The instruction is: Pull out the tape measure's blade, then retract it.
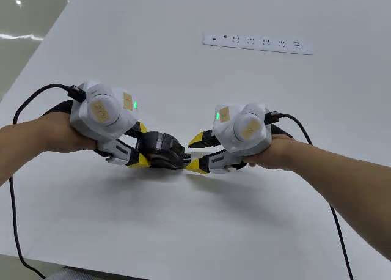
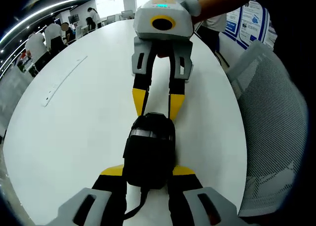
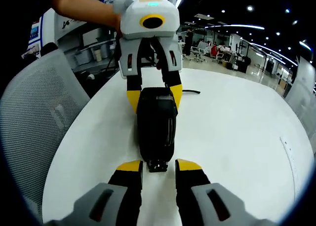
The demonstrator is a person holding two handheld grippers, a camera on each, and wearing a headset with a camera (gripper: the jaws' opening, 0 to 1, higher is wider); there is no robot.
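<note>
one black tape measure (image 1: 162, 150) is between the two grippers, low over the white table (image 1: 183, 47), near the front edge; i cannot tell if it touches the surface. the left gripper (image 1: 142, 147) is clamped on the case, with one yellow-tipped jaw pressed on each side of it. in the left gripper view the tape measure (image 2: 149, 149) stands between this gripper's (image 2: 148, 171) own jaws and reaches out past their tips. in the right gripper view the tape measure (image 3: 156, 122) points its narrow front toward the camera, and the small end hook (image 3: 157, 165) of the blade sits at the mouth of the case, so the blade is not yet drawn out. the right gripper (image 3: 159, 167) has its jaws apart, one on each side of this hook, with a little gap on both sides. in the head view the right gripper (image 1: 194, 153) faces the left one, tip against tip. the left hand (image 1: 58, 133) and the right hand (image 1: 278, 153) hold the grey bodies from behind. a black cable (image 1: 12, 188) goes from the left gripper over the table. well apart, at the far side, lies a white power strip (image 1: 256, 43). a grey mesh chair (image 2: 266, 112) stands beside the table
</note>
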